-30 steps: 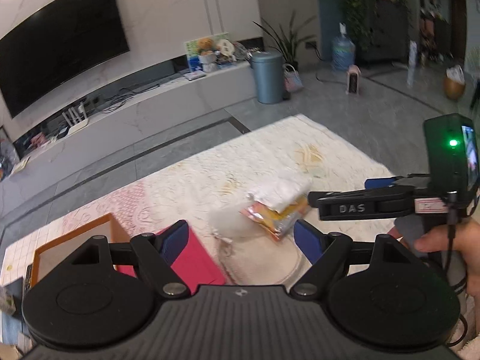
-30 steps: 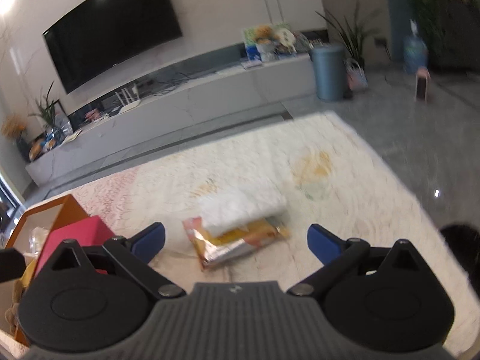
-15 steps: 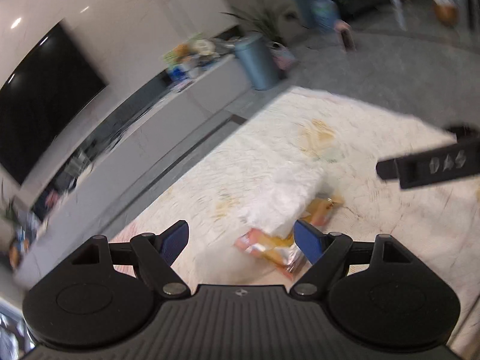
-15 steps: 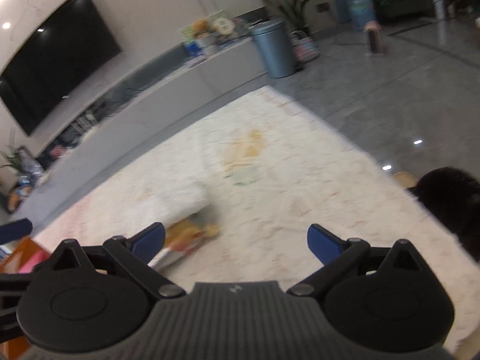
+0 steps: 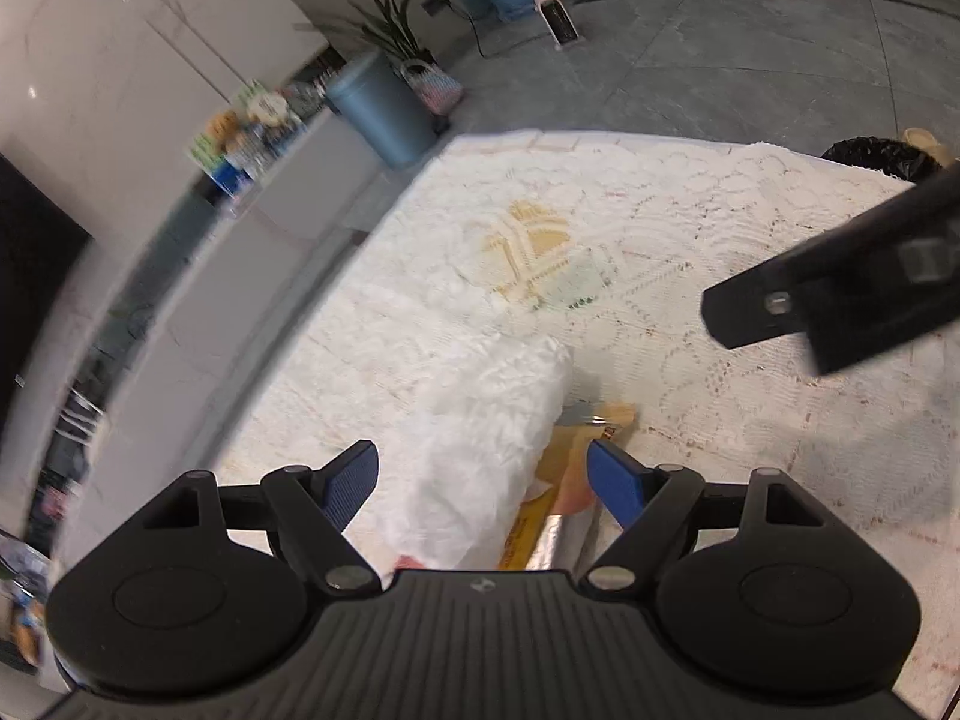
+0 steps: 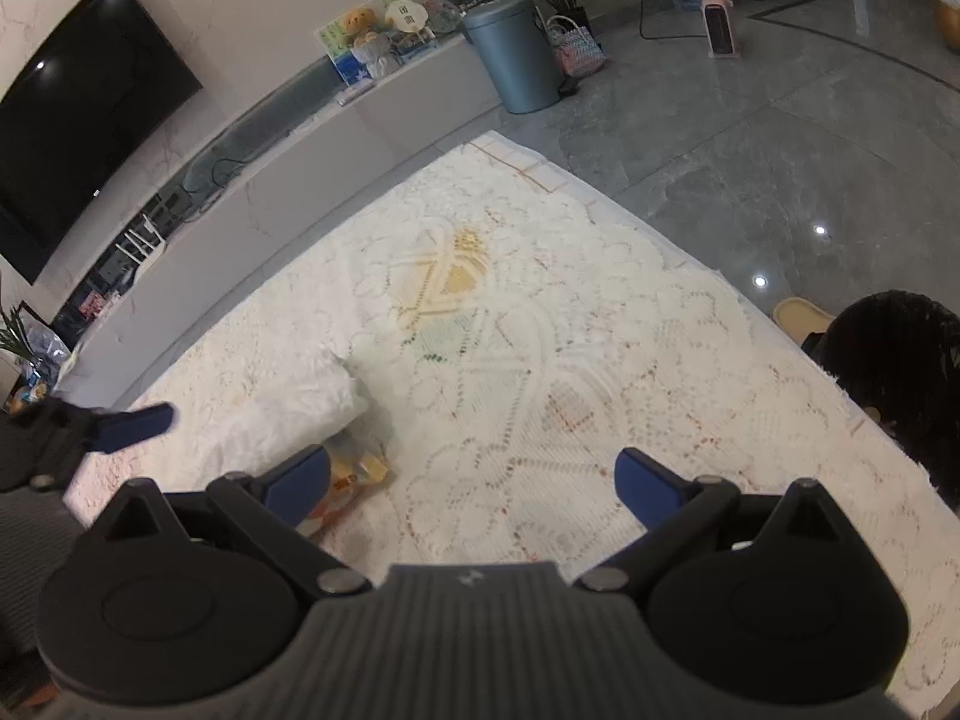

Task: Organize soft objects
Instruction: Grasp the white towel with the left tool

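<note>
The left gripper (image 5: 483,483) hovers with fingers spread around the white fluffy cloth (image 5: 486,426), which lies on a snack packet (image 5: 555,498) on the lace-covered surface (image 6: 540,360). The right gripper (image 6: 471,483) waits released. Next, presumably, lower and pinch.

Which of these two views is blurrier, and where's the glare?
Left wrist view is blurrier: its left edge smears, and the white towel looks soft. Right wrist view is sharper, with glare spots on the floor and a light reflection on the TV.
</note>
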Available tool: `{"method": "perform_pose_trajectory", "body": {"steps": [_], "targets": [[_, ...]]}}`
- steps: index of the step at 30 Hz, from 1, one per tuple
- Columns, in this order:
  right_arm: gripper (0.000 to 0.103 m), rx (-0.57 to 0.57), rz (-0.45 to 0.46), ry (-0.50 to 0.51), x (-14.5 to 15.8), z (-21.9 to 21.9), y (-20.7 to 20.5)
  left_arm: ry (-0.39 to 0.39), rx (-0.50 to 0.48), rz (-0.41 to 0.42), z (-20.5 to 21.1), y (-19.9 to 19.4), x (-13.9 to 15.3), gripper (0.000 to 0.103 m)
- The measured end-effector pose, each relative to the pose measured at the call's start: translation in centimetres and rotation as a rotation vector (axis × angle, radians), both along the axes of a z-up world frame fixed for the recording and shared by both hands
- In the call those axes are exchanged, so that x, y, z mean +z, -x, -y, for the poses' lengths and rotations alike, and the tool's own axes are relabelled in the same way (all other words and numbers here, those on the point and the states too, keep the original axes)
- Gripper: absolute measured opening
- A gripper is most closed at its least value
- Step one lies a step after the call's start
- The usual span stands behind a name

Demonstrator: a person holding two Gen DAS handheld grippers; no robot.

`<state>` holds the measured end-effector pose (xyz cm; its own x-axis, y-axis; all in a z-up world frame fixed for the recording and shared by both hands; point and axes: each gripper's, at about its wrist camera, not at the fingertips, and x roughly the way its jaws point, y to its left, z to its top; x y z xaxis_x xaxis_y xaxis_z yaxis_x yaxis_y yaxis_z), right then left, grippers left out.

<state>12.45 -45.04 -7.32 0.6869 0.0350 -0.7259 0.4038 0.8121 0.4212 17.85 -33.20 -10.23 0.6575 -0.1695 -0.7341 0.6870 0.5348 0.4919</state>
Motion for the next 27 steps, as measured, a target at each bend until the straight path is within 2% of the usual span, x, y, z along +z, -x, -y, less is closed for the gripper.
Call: {"method": "perform_pose_trajectory", "body": {"steps": [4,7,9,12,14,17,20,21,23,25,27], "targets": [[0.099,-0.018,0.001,-0.010,-0.1,0.2,0.4,0.091,0.040,-0.098,-0.4,-2.0,-0.5,0.084],[0.099,-0.034,-0.024,0.000,-0.5,0.4,0.3,0.148,0.085,-0.124,-0.9,-3.3,-1.0,0.083],[0.099,-0.042,-0.040,-0.005,-0.8,0.5,0.3,0.222,0.108,-0.150,-1.5,-4.1,-0.9,0.082],[0.099,-0.057,-0.051,-0.007,-1.1,0.7,0.4,0.334,0.167,-0.221,-2.3,-5.5,-0.6,0.074],[0.099,-0.060,-0.047,-0.008,-1.1,0.8,0.6,0.389,0.206,-0.249,-3.0,-6.3,-0.4,0.053],[0.099,-0.062,-0.044,-0.013,-1.1,0.8,0.6,0.502,0.281,-0.319,-5.1,-7.5,-0.3,0.035],[0.099,-0.059,-0.050,-0.012,-1.3,0.8,0.5,0.623,0.344,-0.395,-7.3,-8.5,-0.2,0.026],[0.099,-0.057,-0.052,-0.012,-1.4,0.7,0.5,0.654,0.374,-0.423,-7.7,-8.8,-0.2,0.025],[0.099,-0.056,-0.057,-0.009,-1.5,0.7,0.5,0.698,0.422,-0.462,-8.5,-9.0,0.2,0.016],[0.099,-0.058,-0.057,-0.006,-1.6,0.7,0.5,0.727,0.433,-0.443,-9.0,-8.6,1.0,0.010],[0.099,-0.058,-0.057,-0.007,-1.6,0.6,0.5,0.728,0.424,-0.403,-9.2,-7.9,2.2,0.009]]}}
